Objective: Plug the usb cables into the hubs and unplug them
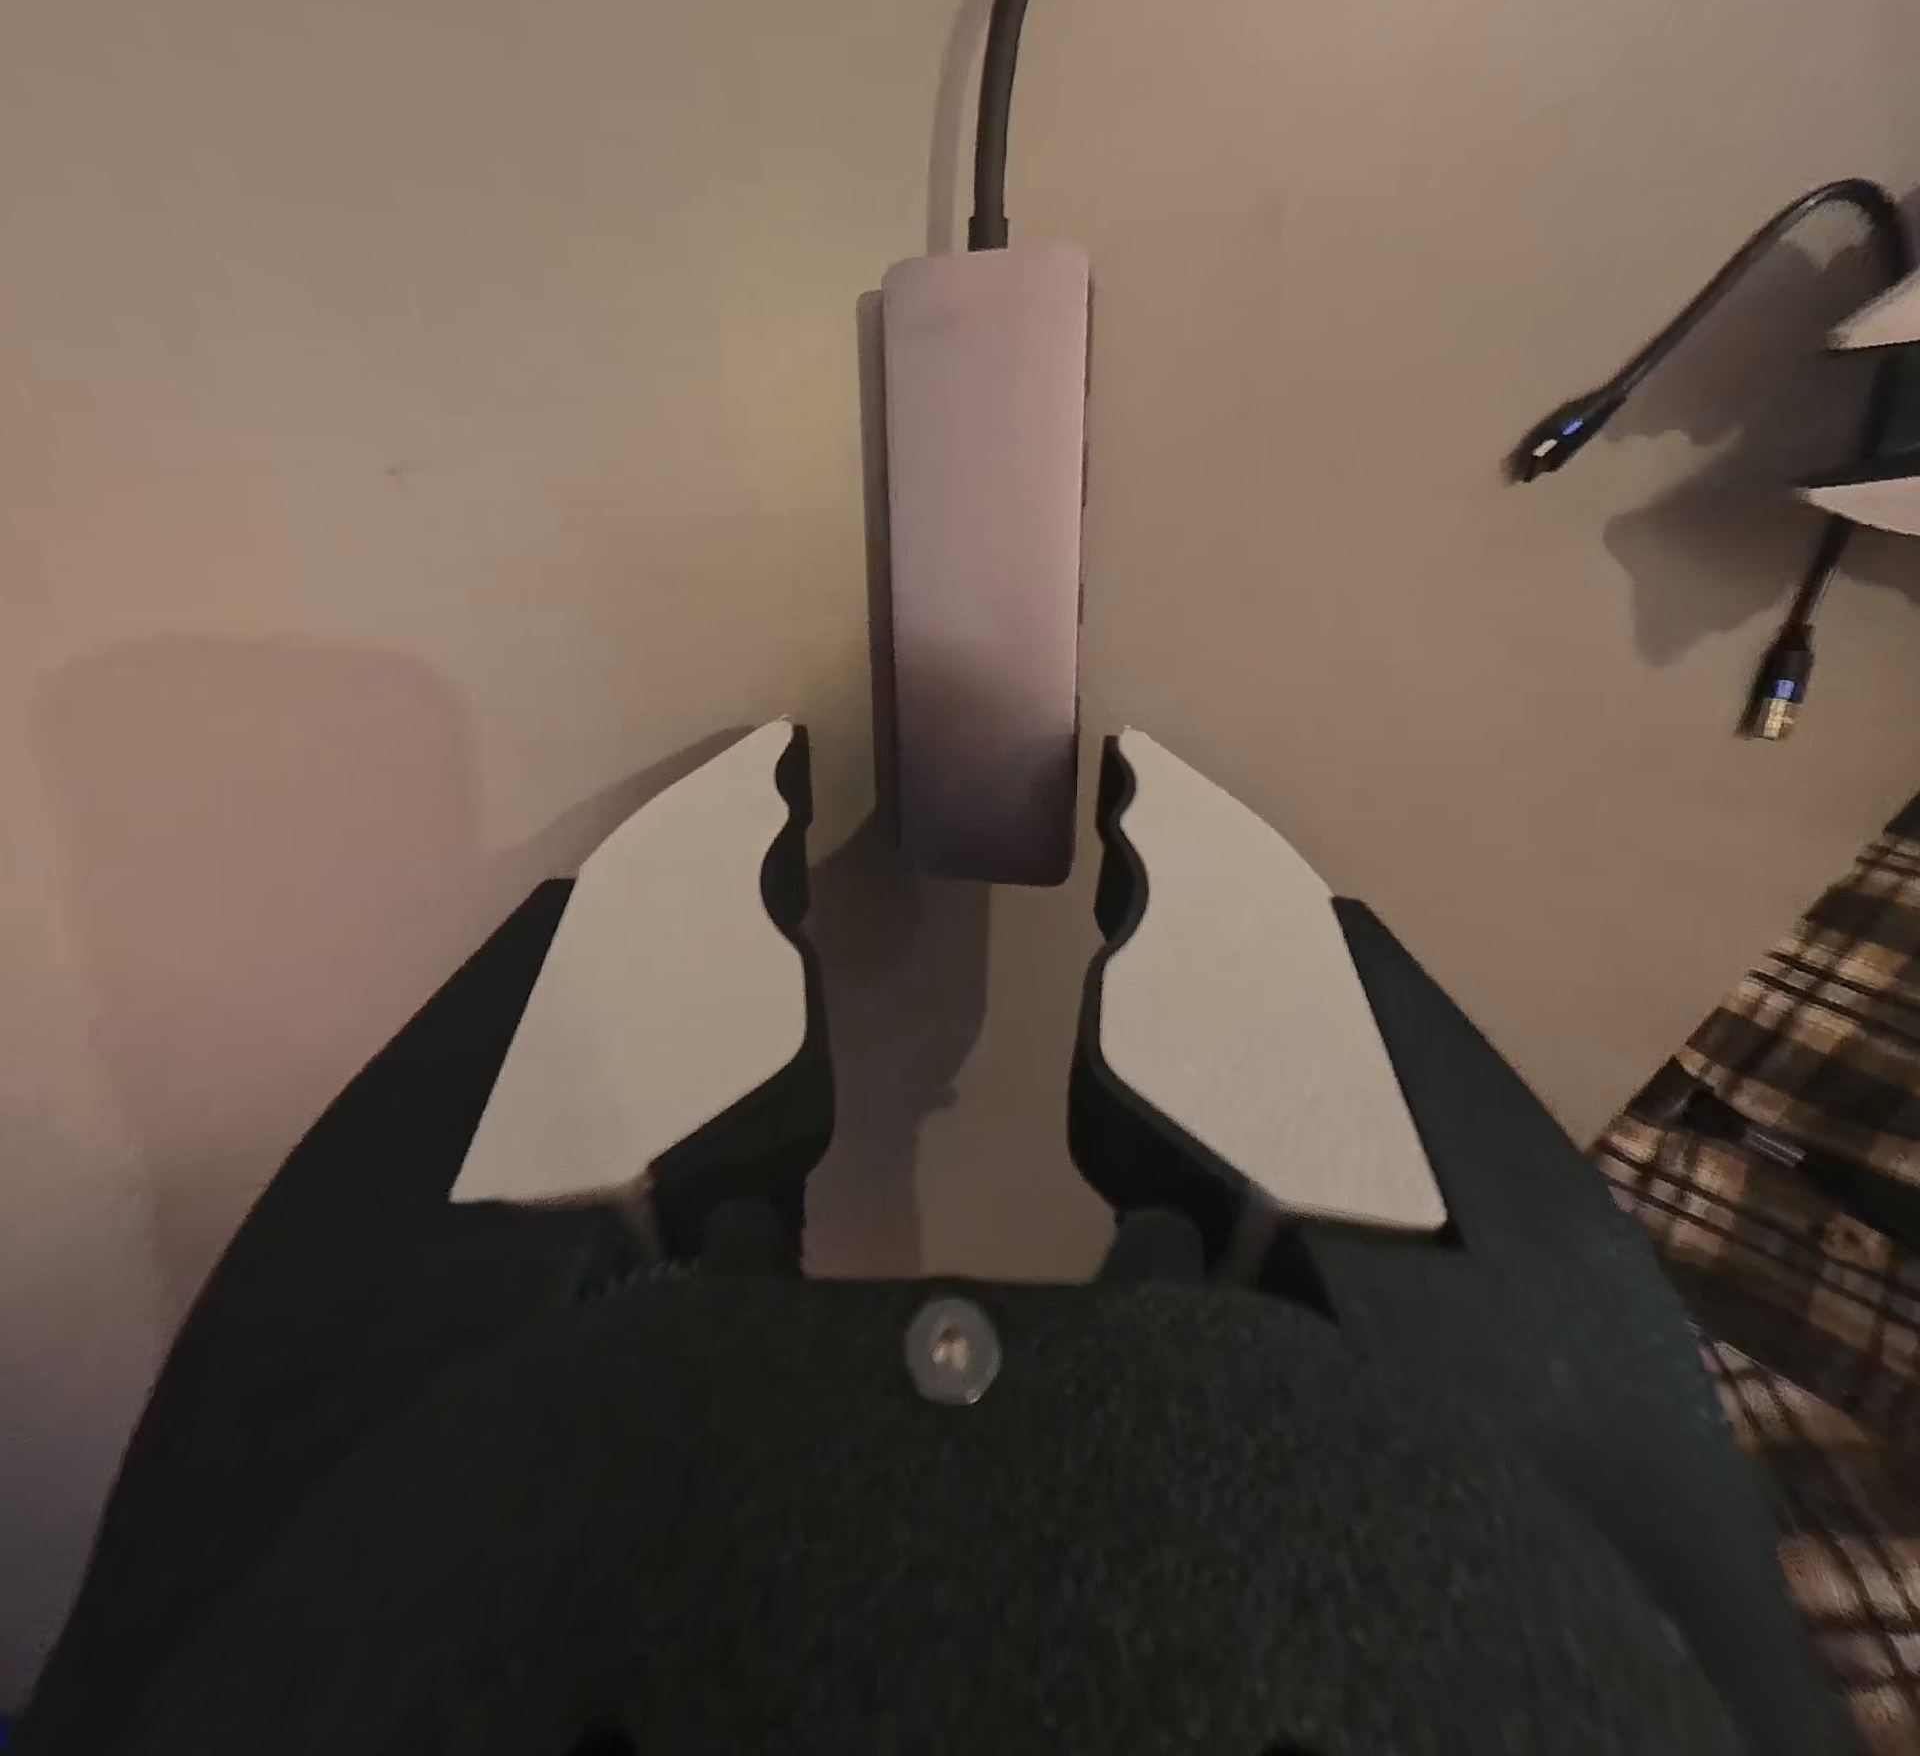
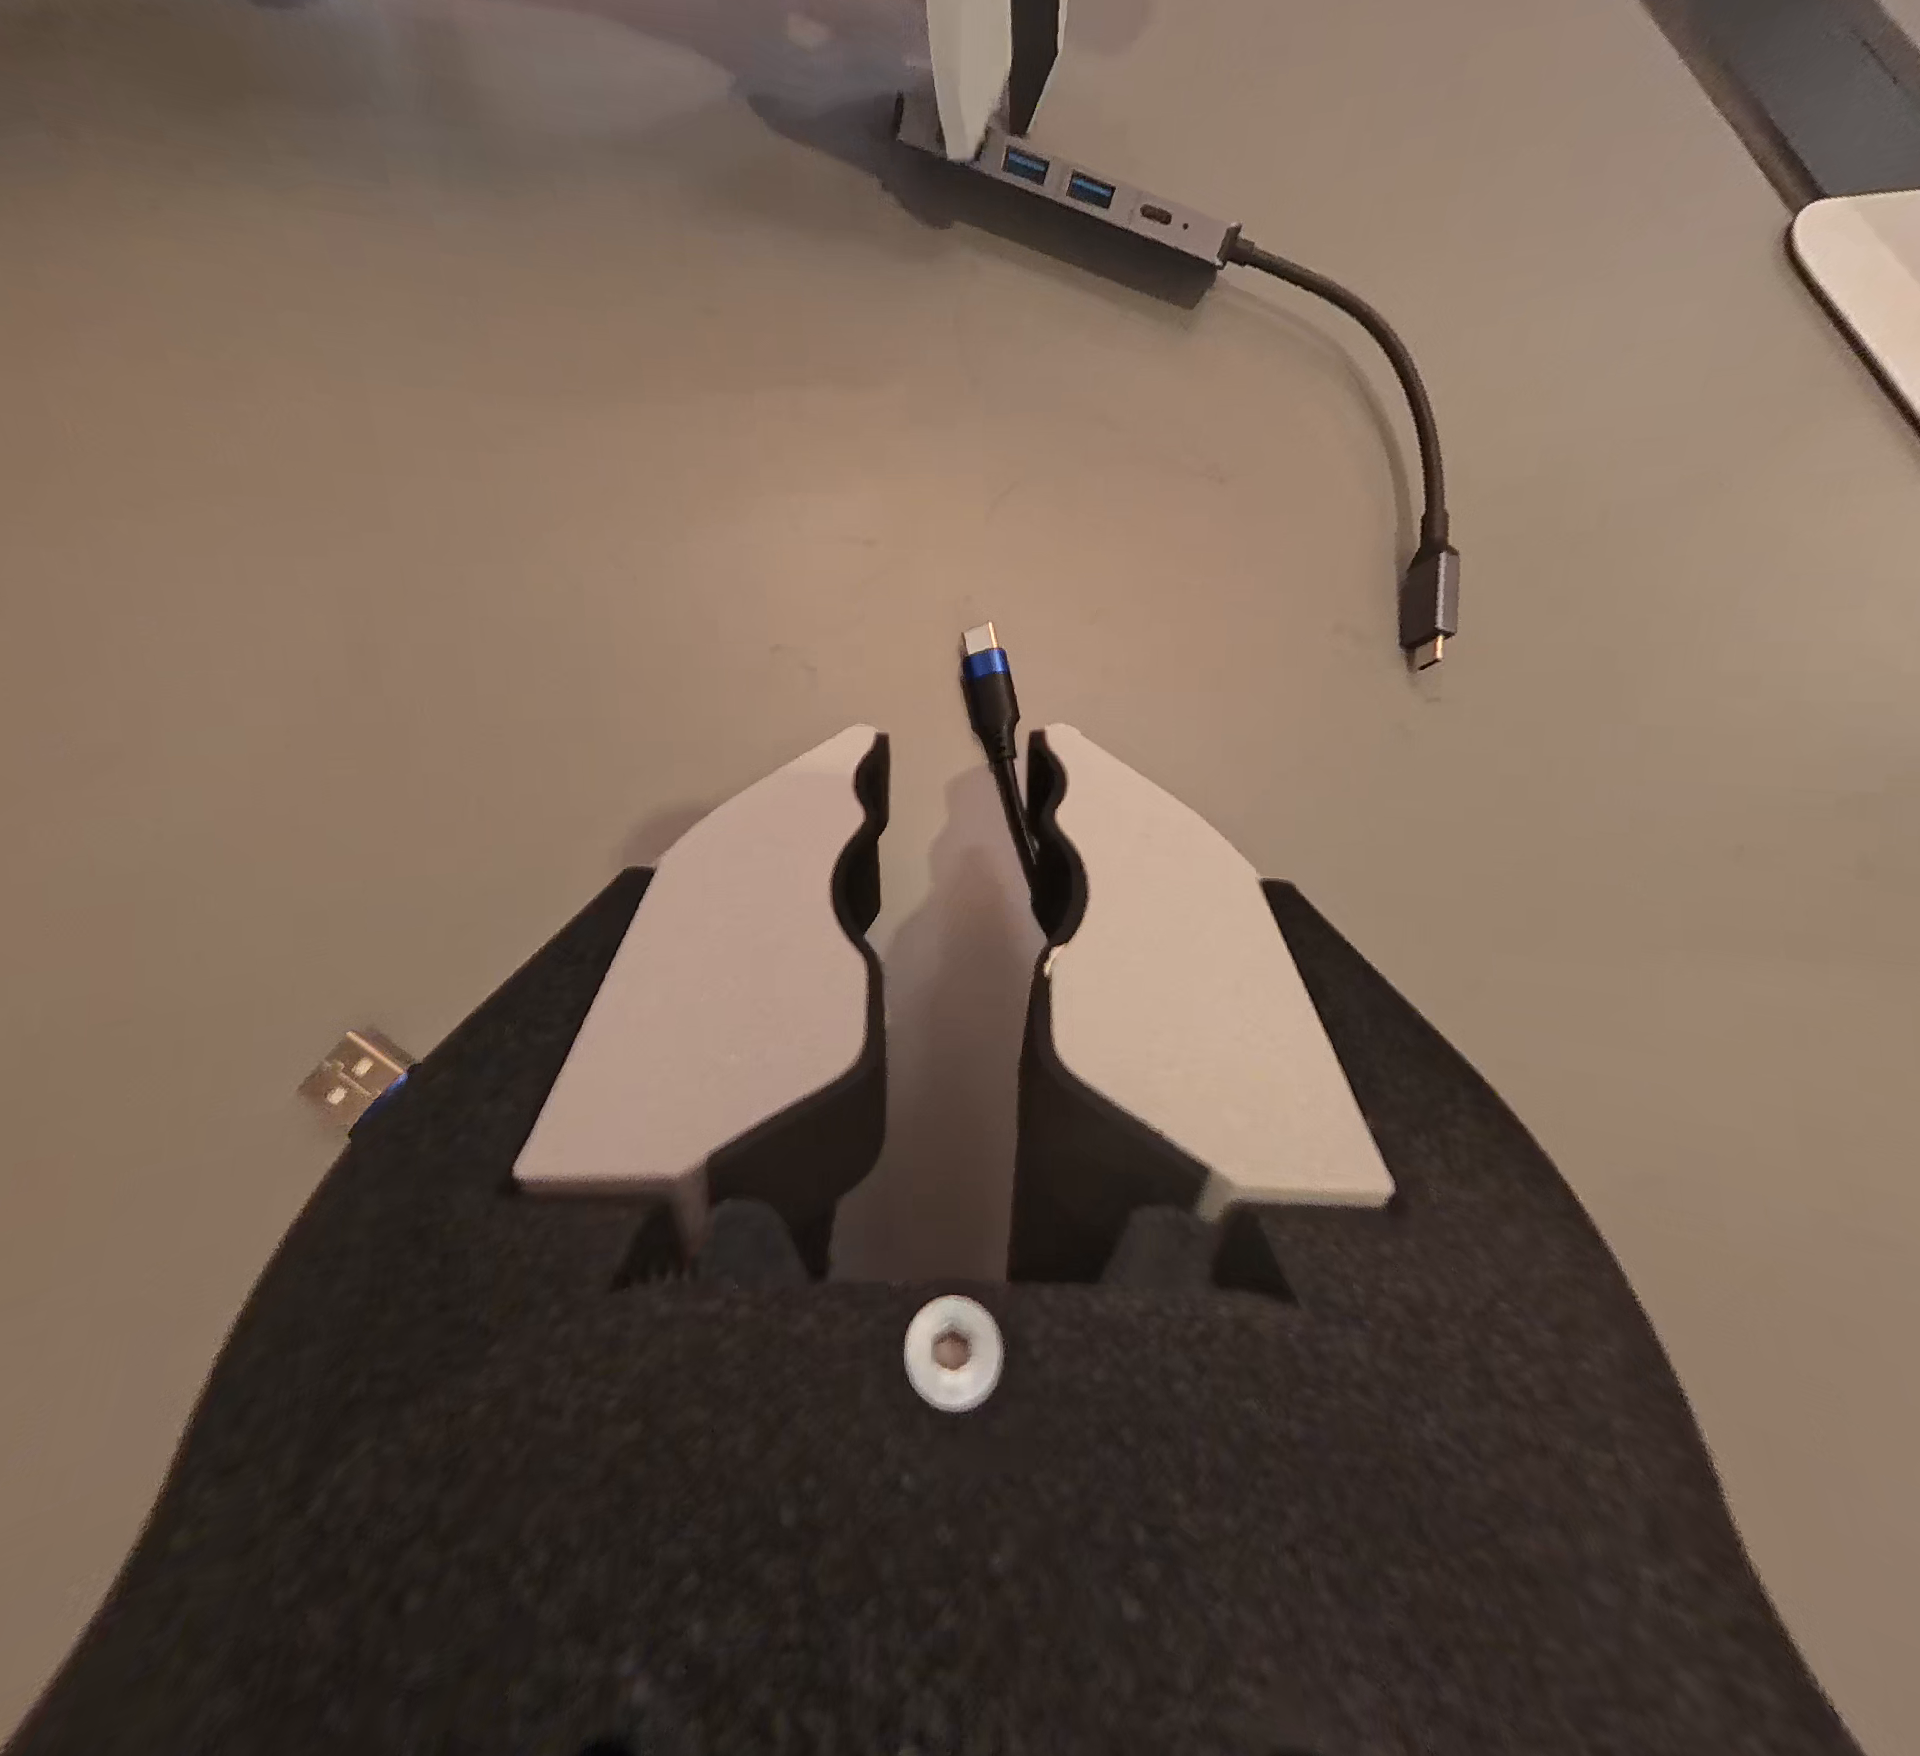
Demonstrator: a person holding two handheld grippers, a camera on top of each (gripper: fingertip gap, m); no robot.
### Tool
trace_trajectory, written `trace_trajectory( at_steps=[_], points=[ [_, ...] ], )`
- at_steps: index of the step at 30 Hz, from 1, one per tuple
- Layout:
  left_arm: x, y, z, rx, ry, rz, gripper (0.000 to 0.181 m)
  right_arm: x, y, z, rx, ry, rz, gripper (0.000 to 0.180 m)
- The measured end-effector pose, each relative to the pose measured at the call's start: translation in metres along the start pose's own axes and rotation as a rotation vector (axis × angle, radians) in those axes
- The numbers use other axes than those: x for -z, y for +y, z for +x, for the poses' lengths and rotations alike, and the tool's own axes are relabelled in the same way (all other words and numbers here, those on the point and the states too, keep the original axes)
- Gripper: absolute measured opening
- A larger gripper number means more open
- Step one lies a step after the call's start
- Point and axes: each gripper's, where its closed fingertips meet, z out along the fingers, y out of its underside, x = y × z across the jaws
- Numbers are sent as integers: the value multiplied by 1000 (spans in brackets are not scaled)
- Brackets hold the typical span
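Desk setting: grey tabletop (image 2: 520,459), laptop corner (image 2: 1860,293).

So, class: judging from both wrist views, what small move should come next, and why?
Probably close the left tool on the hub: its open fingers already straddle the hub's near end, and the right tool has the cable's small plug between its open fingers, nothing plugged in.
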Motion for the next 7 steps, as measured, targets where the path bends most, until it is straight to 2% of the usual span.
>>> trace_trajectory(
  at_steps=[7],
  points=[
    [-11, 7, 3, -184, -288, -34, 62, 7, -2, 4, 27, 35, 25, 23]
  ],
)
